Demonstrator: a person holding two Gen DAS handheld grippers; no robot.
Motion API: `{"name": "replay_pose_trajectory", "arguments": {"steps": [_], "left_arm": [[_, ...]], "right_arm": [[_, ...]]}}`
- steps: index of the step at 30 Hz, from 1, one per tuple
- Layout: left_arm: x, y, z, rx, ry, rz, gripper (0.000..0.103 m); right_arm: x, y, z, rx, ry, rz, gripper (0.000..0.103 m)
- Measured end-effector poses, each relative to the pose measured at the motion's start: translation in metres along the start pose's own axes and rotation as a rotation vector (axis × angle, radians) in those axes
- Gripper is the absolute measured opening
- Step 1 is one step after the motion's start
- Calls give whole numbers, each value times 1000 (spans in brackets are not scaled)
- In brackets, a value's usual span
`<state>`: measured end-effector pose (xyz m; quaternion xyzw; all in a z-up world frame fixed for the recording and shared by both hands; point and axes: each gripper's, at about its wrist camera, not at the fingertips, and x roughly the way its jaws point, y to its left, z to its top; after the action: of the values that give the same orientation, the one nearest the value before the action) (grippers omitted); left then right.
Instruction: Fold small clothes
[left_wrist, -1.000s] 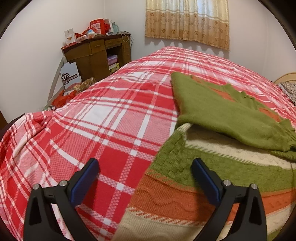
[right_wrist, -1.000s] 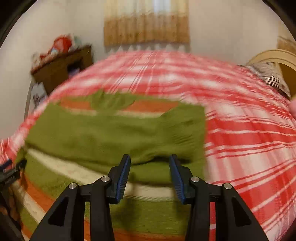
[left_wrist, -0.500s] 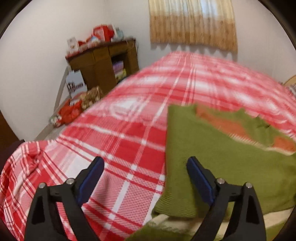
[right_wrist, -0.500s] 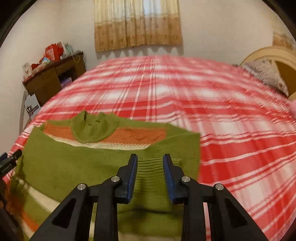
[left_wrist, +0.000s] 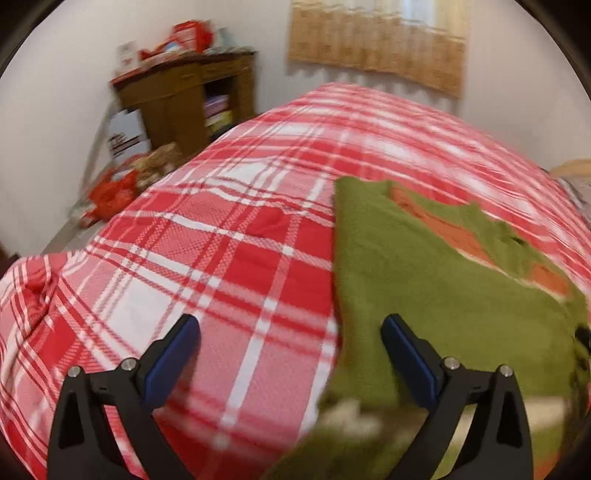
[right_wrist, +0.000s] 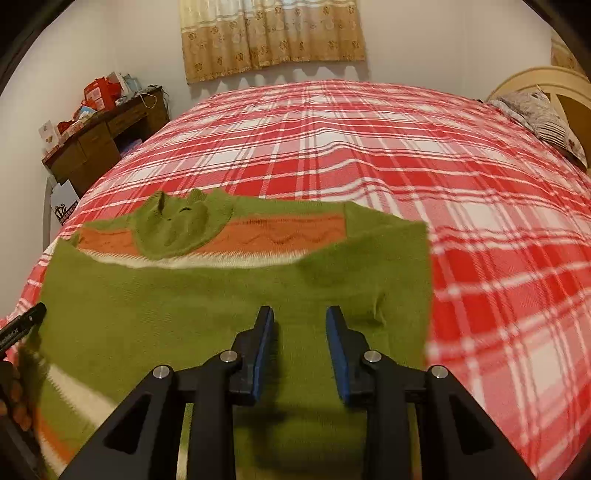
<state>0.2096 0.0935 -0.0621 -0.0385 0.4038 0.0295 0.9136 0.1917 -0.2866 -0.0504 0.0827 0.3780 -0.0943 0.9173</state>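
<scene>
Green knit fills most of what we see: a small sweater (right_wrist: 236, 306) in olive wool lies flat on the red-and-white plaid bedspread (right_wrist: 406, 155), near the bed's left edge as the right wrist view shows it. Starting at the left, we find a dark wooden desk (right_wrist: 107, 144) against the wall, piled with red boxes, and a white bag on the floor beside it. Our left gripper (left_wrist: 291, 354) hangs low over the bed with its blue-padded fingers (left_wrist: 173, 358) spread wide and nothing between them; one finger stands over bare plaid, the other over the sweater's left edge (left_wrist: 424, 280). That view is blurred, so we cannot tell whether either pad touches the cloth. In the right wrist view the tip of the left gripper pokes in at the sweater's left side.

Moving across, the sweater's plain green lower part is folded up over the body, leaving a cream stripe, an orange band with a wavy cable pattern and the rumpled green collar (right_wrist: 177, 229) showing beyond it. More cream and orange stripes peek out at the near left corner. Our right gripper (right_wrist: 300, 350) sits over the middle of the green panel, its fingers parted by a narrow gap, gripping nothing. Further right the plaid runs clear to a patterned pillow (right_wrist: 543, 118) and a cream headboard (right_wrist: 546, 81), with a beige curtain (right_wrist: 269, 33) on the far wall
</scene>
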Motion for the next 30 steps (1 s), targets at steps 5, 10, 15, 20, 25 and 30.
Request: {"name": "replay_pose_trajectory", "arguments": {"steps": [5, 10, 15, 20, 25, 30], "left_arm": [[-67, 39, -42, 77, -70, -142, 101], [-114, 66, -97, 152, -63, -212, 101], [-136, 65, -139, 223, -36, -269, 91], [-143, 54, -165, 291, -17, -297, 78], [-144, 53, -181, 290, 26, -305, 72], [-148, 56, -196, 295, 41, -309, 70]], "right_arm": [[-103, -6, -49, -65, -144, 26, 71], [-176, -27, -111, -78, -139, 17, 71], [-203, -38, -168, -102, -19, 0, 71], [-211, -27, -219, -154, 95, 20, 70], [-210, -24, -250, -129, 154, 37, 68], [-211, -26, -276, -28, 165, 115, 59]]}}
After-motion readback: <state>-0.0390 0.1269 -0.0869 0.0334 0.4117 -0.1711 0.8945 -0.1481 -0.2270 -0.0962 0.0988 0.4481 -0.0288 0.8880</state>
